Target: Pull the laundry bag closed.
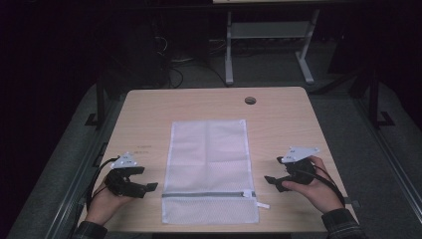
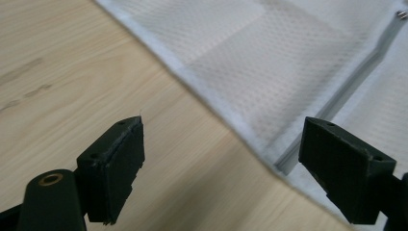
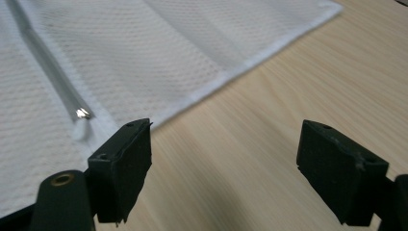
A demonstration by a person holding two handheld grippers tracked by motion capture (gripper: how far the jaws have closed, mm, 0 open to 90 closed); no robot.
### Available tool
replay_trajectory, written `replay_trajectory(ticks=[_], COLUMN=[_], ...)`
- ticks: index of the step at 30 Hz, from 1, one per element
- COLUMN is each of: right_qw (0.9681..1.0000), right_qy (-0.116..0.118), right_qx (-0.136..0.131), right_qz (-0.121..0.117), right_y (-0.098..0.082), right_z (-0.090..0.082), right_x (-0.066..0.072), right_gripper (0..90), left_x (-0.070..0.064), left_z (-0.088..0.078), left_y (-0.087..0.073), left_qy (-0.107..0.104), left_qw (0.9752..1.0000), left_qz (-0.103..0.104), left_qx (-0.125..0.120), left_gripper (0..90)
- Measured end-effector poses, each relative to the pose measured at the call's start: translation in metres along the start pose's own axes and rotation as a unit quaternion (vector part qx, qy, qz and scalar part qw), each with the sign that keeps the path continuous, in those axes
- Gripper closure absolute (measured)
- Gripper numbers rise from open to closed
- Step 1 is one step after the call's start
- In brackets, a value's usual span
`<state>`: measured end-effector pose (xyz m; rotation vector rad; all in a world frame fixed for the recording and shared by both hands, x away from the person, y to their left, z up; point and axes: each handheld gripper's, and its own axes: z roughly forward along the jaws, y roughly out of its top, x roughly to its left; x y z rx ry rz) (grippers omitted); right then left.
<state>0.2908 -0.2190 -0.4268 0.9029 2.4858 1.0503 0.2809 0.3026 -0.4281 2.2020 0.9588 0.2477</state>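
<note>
A: Quick pass. What's on the table (image 1: 144, 107)?

B: One white mesh laundry bag (image 1: 209, 149), lying flat in the middle of the light wood top, long side running away from the person. Grey zipper (image 1: 206, 194) crosses it near the person's end, slider and white pull tab (image 1: 262, 205) at the bag's right edge.

A: Left gripper (image 1: 151, 186)?

B: Just off the bag's left edge, level with the zipper line, jaws pointing at the bag. Jaws spread wide, nothing between them. In the left gripper view the bag's hem (image 2: 211, 98) and the zipper's end (image 2: 288, 161) lie past the jaw tips, bare wood under the gap.

A: Touching the bag?

B: No, apart from it, close though.

A: Right gripper (image 1: 272, 171)?

B: Off the bag's right edge, near the zipper end, jaws aimed at the bag. Also wide open and empty. The right gripper view shows the metal slider (image 3: 83, 113) just beyond the near jaw, wood between the jaws.

A: Hands?

B: Left hand (image 1: 102, 201) and right hand (image 1: 318, 191) each wrap a gripper body, plaid cuffs at the bottom edge.

A: Bag state?

B: Flat, zipper looks closed, a faint fold crease visible through the mesh.
</note>
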Motion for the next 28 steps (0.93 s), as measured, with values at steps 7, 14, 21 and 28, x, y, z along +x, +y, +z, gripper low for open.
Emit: replay_trajectory(ticks=[7, 14, 21, 28], right_qw=[0.9994, 0.9985, 0.9981, 0.9982], right_qy=[-0.026, -0.03, -0.034, -0.034], right_qx=[-0.006, 0.004, 0.01, 0.006], right_qz=[0.022, 0.046, 0.051, 0.05], right_y=[-0.022, -0.03, -0.033, -0.033], right_z=[0.002, 0.008, 0.01, 0.009], right_x=[-0.022, -0.032, -0.036, -0.036], right_gripper=[19.6, 19.5, 19.0, 18.8], left_x=[0.012, 0.018, 0.019, 0.019], left_z=[-0.001, 0.004, 0.007, 0.008], left_y=[-0.012, -0.019, -0.02, -0.019], left_qy=[0.027, 0.034, 0.037, 0.04], left_qw=[0.9996, 0.9991, 0.9989, 0.9988], left_qz=[0.002, -0.006, -0.006, -0.002], left_qx=[0.006, 0.022, 0.028, 0.029], left_gripper=[15.5, 14.1, 13.7, 13.7])
